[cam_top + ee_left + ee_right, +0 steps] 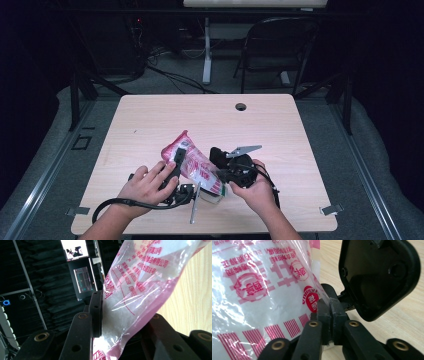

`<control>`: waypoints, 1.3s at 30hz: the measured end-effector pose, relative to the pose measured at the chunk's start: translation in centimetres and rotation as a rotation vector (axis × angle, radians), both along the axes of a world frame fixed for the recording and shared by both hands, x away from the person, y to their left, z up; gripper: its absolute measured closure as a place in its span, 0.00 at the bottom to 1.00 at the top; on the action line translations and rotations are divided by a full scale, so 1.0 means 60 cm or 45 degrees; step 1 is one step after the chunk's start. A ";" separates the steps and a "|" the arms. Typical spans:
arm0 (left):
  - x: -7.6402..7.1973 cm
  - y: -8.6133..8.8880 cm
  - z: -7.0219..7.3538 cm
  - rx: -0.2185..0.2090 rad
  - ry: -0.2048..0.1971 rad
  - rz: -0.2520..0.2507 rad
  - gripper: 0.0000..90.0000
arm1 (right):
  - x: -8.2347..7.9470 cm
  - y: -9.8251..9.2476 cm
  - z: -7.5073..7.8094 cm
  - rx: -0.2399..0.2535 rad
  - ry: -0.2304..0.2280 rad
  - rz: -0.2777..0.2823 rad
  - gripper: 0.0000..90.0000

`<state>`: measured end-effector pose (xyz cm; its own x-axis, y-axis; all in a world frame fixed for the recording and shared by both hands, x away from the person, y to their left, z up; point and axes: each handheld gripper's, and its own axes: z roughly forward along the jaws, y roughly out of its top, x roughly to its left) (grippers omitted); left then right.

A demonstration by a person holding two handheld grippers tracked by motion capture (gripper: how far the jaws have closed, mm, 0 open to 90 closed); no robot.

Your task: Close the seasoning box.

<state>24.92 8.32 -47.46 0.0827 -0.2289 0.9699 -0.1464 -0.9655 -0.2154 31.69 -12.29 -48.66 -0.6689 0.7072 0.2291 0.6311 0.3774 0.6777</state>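
While the left gripper (120, 322) clamps its fingers on the soft, slippery pink-printed clear plastic bag of white granules (192, 162) at the lower middle of the high view's worktop (150, 120), the right gripper (329, 312) pinches the bag's thin lower edge shut, the better hold.

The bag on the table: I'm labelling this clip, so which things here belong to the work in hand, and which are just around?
In the job:
- pink-printed plastic bag of white grains
- left tool, shut on the bag
- right tool, pinching the bag's edge
- table under it

Just around:
- folding chair behind the table
- floor cables
- monitor in the background
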 end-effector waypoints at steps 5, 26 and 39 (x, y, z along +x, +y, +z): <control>-0.002 -0.006 0.001 0.011 -0.007 -0.019 0.79 | 0.002 0.003 0.000 0.005 0.009 0.013 0.89; -0.002 -0.003 0.001 0.002 0.000 -0.012 0.79 | 0.004 0.013 -0.004 0.005 -0.007 -0.005 1.00; -0.001 -0.001 0.000 -0.002 0.001 -0.012 0.79 | 0.008 0.015 -0.005 0.014 0.002 -0.021 1.00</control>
